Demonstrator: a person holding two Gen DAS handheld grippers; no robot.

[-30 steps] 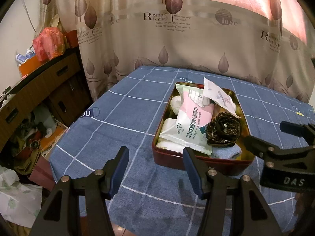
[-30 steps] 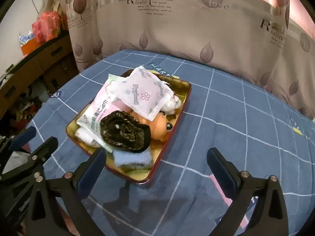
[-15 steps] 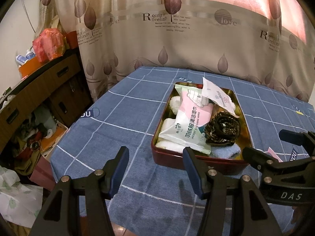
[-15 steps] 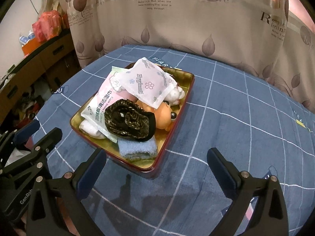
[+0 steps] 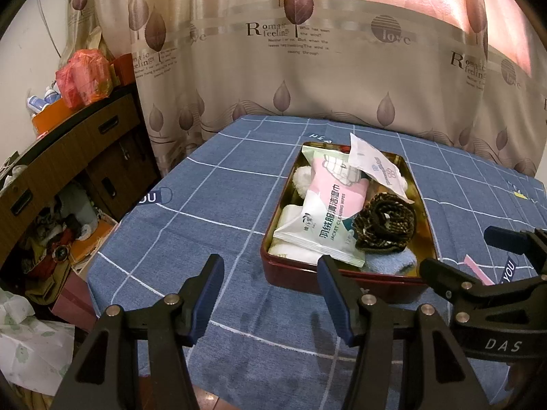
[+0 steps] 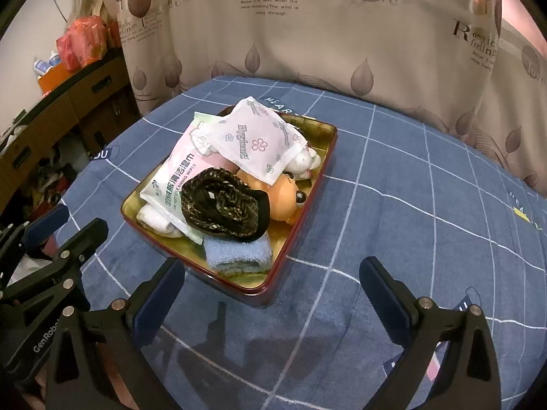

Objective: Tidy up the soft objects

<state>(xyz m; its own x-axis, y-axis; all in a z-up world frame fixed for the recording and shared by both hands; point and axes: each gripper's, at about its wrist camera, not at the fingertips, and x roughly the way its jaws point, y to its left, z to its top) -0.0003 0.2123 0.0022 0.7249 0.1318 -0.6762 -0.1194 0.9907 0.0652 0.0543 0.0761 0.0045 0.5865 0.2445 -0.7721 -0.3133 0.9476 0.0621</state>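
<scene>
Tin tray (image 6: 309, 201) of soft things, long axis toward curtain (image 6: 342, 44); both hand-held grippers open, empty.

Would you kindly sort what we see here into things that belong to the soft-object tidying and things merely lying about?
Belong to the job:
red-and-gold metal tray
pink-and-white wipes pack
white floral tissue packet
dark knitted fabric roll
folded blue towel
orange plush toy

Lying about:
red plastic bag
wooden cabinet
leaf-print curtain

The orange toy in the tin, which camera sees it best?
The right wrist view. There the orange toy shows its round body and dark eyes, tucked beside the dark patterned bundle in the tin. In the left wrist view it is hidden behind the wipes pack and other things.
</scene>
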